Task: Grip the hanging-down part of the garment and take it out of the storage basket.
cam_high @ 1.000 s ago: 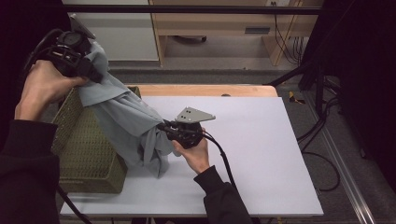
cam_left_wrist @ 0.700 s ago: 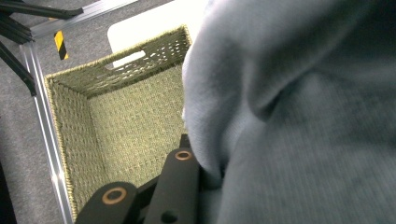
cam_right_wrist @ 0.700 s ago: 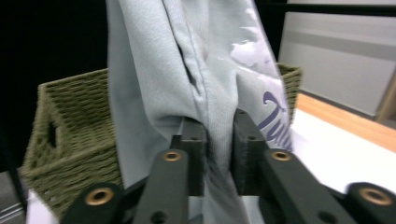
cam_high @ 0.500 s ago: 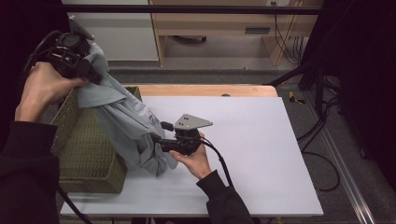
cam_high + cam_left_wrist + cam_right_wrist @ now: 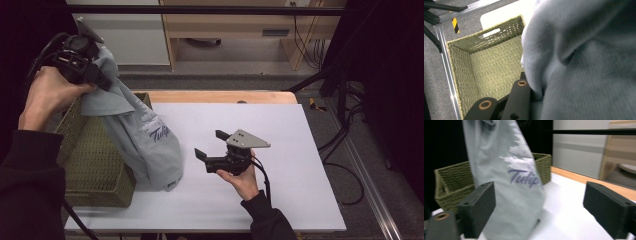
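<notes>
Lifting grey shirt (image 5: 142, 137) over woven basket (image 5: 95, 165), upper left.
Left gripper (image 5: 82, 57) clenched on fabric; right gripper (image 5: 212, 147) just released, empty; next, lowering into basket.

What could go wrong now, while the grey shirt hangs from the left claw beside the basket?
1. The grey shirt hangs outside the basket, its hem on the table; lowered like this, it may land beside the basket.
2. The left claw pinches one edge of cloth, which may slip.
3. The right claw, whose jaws have just opened, holds nothing, so nothing steadies the shirt.
</notes>
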Demonstrator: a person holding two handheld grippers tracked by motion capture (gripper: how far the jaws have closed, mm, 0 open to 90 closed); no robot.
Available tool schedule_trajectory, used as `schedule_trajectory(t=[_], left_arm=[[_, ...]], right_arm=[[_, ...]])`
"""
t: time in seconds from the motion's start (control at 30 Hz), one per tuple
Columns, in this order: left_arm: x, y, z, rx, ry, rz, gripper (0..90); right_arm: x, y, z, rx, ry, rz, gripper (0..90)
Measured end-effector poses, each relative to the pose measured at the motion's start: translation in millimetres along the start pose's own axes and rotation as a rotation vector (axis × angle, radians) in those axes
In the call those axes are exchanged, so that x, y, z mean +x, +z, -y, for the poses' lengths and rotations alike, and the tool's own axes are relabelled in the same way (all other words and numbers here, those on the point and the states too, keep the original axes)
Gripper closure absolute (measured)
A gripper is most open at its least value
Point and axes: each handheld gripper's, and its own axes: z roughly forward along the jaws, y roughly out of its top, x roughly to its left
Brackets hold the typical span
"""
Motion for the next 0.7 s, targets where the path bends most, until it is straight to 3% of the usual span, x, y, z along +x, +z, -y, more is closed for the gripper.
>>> schedule_trajectory(t=[0.17,0.27,0.4,0.7], left_arm=[[1.7,2.2,0.8,-0.002,-0.005,0.002,80.4],[1.9,2.4,1.5,-0.003,-0.005,0.003,80.4],[3.2,1.9,3.2,-0.004,-0.009,0.005,80.4],[4.5,3.2,3.9,-0.002,-0.008,0.010,80.4]], right_arm=[[-11.0,-20.8,7.8,-0.033,0.024,0.068,4.8],[-14.6,-33.2,13.0,-0.047,0.014,0.118,3.2],[-18.0,-48.8,19.4,-0.045,0.001,0.148,1.5],[-27.7,-79.1,35.7,-0.056,0.024,0.201,0.2]])
